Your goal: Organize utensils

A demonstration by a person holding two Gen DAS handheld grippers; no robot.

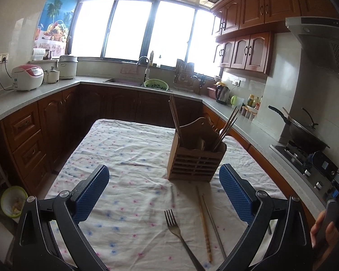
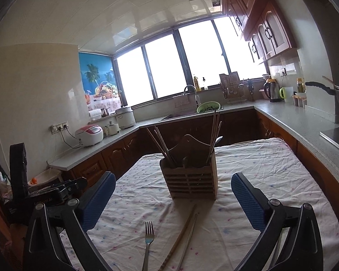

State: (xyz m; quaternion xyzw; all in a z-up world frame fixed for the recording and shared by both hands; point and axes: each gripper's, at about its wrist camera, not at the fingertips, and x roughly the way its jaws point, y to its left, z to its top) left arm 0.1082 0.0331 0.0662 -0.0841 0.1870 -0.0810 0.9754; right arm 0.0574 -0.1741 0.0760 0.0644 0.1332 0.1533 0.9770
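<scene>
A slatted wooden utensil holder (image 1: 195,160) (image 2: 189,180) stands on the flowered tablecloth (image 1: 128,158) (image 2: 260,164), with chopsticks leaning out of its left and right compartments. In front of it lie a metal fork (image 1: 176,228) (image 2: 148,239), a wooden chopstick (image 1: 204,223) (image 2: 180,237) and a thin metal chopstick (image 1: 214,228) (image 2: 188,241). My left gripper (image 1: 165,174) hovers open above them, nothing between its blue pads. My right gripper (image 2: 174,178) is also wide open and empty, facing the holder. Another metal handle (image 2: 278,248) shows partly behind its right finger.
Kitchen counters (image 1: 34,94) (image 2: 305,122) wrap around the table on three sides. A wok (image 1: 305,135) sits on the stove at the right, and a sink with a green basket (image 1: 157,84) lies beyond. A person's hand (image 1: 325,232) shows at the lower right.
</scene>
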